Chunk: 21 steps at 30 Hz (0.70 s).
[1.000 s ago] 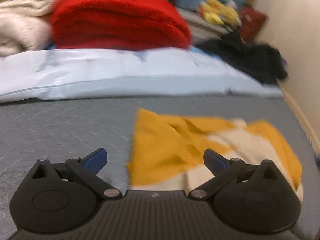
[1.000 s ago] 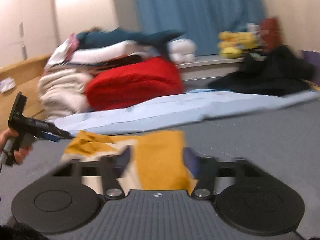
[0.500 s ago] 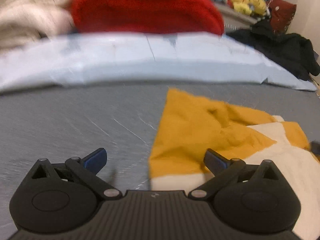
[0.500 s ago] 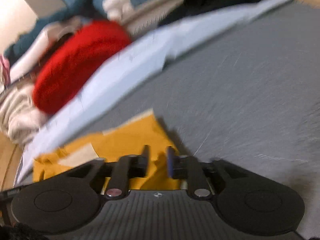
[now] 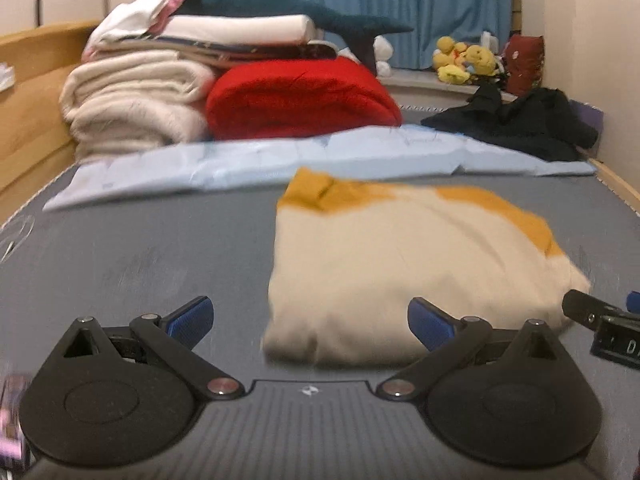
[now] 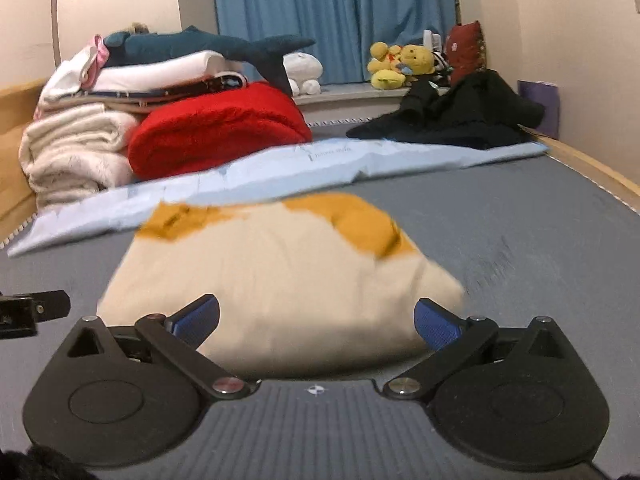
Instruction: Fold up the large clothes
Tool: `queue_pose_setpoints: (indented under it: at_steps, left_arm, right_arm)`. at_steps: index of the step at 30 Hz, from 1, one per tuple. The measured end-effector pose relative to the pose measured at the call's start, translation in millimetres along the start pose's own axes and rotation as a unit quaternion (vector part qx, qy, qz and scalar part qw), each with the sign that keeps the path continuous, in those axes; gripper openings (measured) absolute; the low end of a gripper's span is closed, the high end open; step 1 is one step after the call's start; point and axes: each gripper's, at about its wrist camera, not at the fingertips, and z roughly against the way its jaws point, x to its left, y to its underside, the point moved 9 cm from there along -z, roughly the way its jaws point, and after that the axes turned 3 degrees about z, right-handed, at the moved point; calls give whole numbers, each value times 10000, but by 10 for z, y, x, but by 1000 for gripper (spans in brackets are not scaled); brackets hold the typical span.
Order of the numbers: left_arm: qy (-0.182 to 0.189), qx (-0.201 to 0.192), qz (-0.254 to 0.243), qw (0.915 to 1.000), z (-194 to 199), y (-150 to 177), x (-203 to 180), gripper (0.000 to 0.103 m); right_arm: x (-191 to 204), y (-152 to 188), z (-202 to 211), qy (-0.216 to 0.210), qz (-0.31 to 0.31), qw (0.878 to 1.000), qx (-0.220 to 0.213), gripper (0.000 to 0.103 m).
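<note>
Folded cream and mustard-yellow garment (image 5: 400, 264) lying flat on the grey mattress surface (image 5: 140, 248), cream side up, mustard showing along the far edge and far corners. Blurred in both wrist views.

Left gripper (image 5: 310, 322) spread wide, blue pads well apart, nothing pinched. Near-left corner of the garment between the 2 fingers in the picture, pads not pressing on it. Left pad over bare grey mattress.

Right gripper (image 6: 316, 320) also spread to its widest, jaws having just been opening, the near edge of the garment lying between the fingers but not clamped. Right pad just beside the garment's near-right corner. Tip of the right gripper seen at the right edge of the left wrist view; tip of the left gripper at the left edge of the right wrist view.

Beyond the garment, a pale blue flat sheet (image 6: 280, 176) stretched across the mattress. Behind that, a rolled red fleece blanket (image 5: 300, 100), a stack of cream fluffy blankets (image 5: 132, 108) with a dark teal plush shark (image 6: 208, 46) on top, a heap of black clothing (image 6: 452, 116), yellow plush toys (image 6: 400, 64) before a blue curtain (image 6: 332, 16).
</note>
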Motion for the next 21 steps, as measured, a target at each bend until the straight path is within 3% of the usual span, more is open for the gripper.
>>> queue_pose_setpoints:
  at_steps: [3,6,9,21]
  left_arm:
    - [21,-42,-123,9999,27,291,-78,103]
    - [-3,54,-117,9999,-51,467,-130,103]
    - [131,242,-159,9995,-128,537,-228,103]
    - [62,468,-240,9986,-340,522,-225,103]
  right_arm:
    - [-56,343,218,243,166,9996,15,102]
    - [-69,574,207,384,277,9980,417,102]
    - [-87,607,187,439,279,9976,463,102]
    - [-237,587,-90,842,416,9945,470,102]
